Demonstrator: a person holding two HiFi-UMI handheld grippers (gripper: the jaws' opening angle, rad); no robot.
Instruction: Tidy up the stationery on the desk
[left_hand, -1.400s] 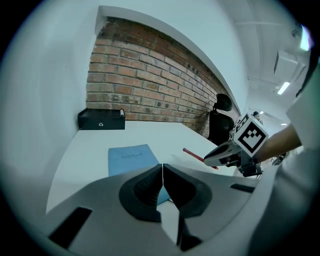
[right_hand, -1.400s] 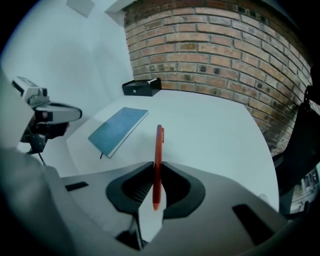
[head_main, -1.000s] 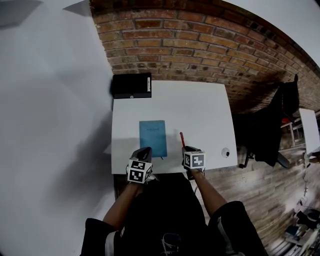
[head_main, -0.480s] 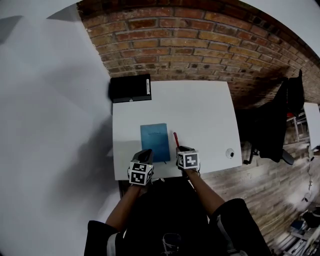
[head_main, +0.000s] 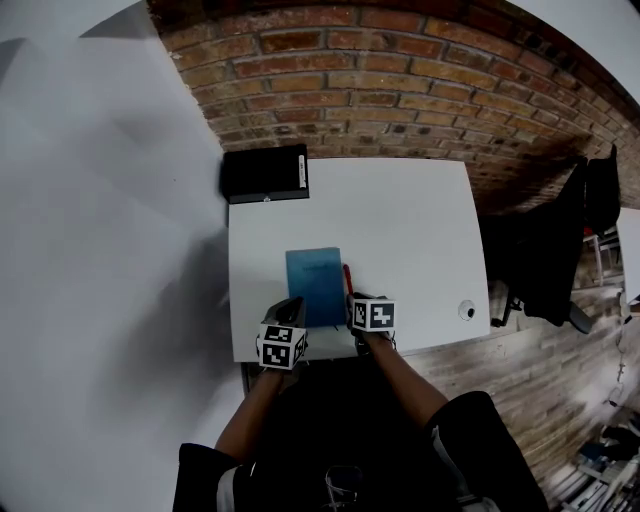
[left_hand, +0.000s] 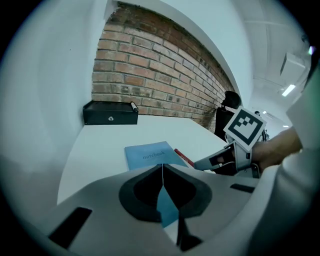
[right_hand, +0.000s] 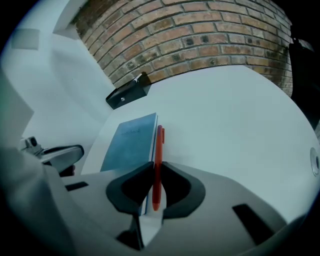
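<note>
- The right gripper (right_hand: 156, 167) is clamped on a red pen (right_hand: 159, 150); both pads press on its near part, and most of the barrel sticks out towards the far side.
- The pen lies along the right edge of the blue notebook (right_hand: 131, 142), just beside it. I cannot tell whether its far tip already touches the desk (head_main: 400, 220).
- The left gripper (left_hand: 162, 167) has its jaws pressed together with nothing between the pads. It hangs over the near left corner of the notebook, and the blue cover shows under it.
- The notebook lies flat in the near middle of the desk. A black box (head_main: 264, 172) stands at the far left corner, well apart from it.
- I judge the pen to be light, stiff and smooth. Because it is round it can roll or turn between the pads, so a hold nearer to its middle would keep it steadier than this one.
- The notebook looks thin and a little flexible. Lying flat, it gives the jaws only an edge, so the near edge or a corner seems the best place to take it, perhaps after sliding it a bit over the desk's edge.
</note>
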